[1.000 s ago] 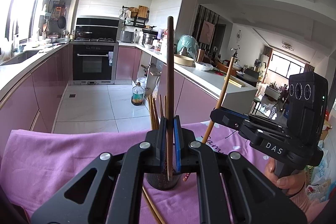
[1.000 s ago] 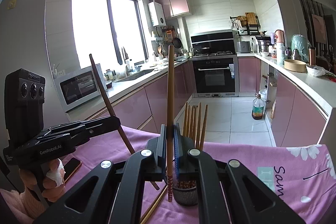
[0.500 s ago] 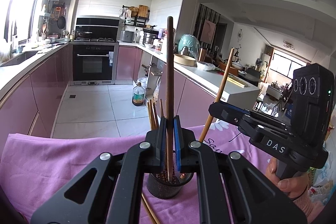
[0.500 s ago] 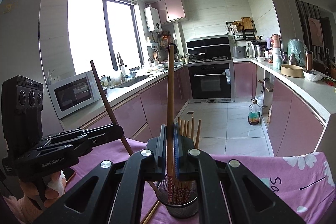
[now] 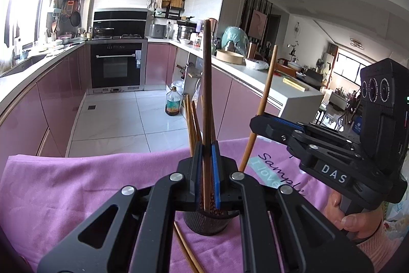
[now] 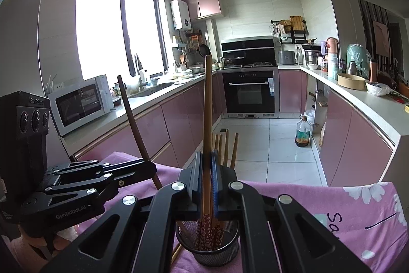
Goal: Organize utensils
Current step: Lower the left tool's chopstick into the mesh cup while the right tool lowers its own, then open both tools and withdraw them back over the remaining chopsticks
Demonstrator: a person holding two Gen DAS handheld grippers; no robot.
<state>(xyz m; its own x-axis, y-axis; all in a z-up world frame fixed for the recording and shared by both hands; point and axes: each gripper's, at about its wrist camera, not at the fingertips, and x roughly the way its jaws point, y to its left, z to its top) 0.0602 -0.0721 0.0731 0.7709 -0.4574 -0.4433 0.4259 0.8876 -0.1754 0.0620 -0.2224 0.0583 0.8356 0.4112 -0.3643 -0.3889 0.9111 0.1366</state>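
My left gripper (image 5: 206, 170) is shut on a dark brown chopstick (image 5: 206, 83), held upright with its lower end in a black mesh holder (image 5: 207, 221). My right gripper (image 6: 207, 181) is shut on a light brown chopstick (image 6: 206, 114), its patterned end down in the same holder (image 6: 212, 252). Several more chopsticks (image 6: 225, 147) stand in the holder. Each gripper shows in the other's view, the right gripper (image 5: 258, 123) and the left gripper (image 6: 150, 166), both at the holder.
The holder stands on a purple cloth (image 5: 76, 186) with white flowers and lettering. Loose chopsticks (image 5: 186, 250) lie on the cloth by the holder. Behind are pink kitchen cabinets, an oven (image 6: 249, 91), a microwave (image 6: 79, 104) and an oil bottle (image 5: 172, 104) on the floor.
Both grippers have lowered their chopsticks, so the ends now sit deeper in the mesh holder. Both stay shut.
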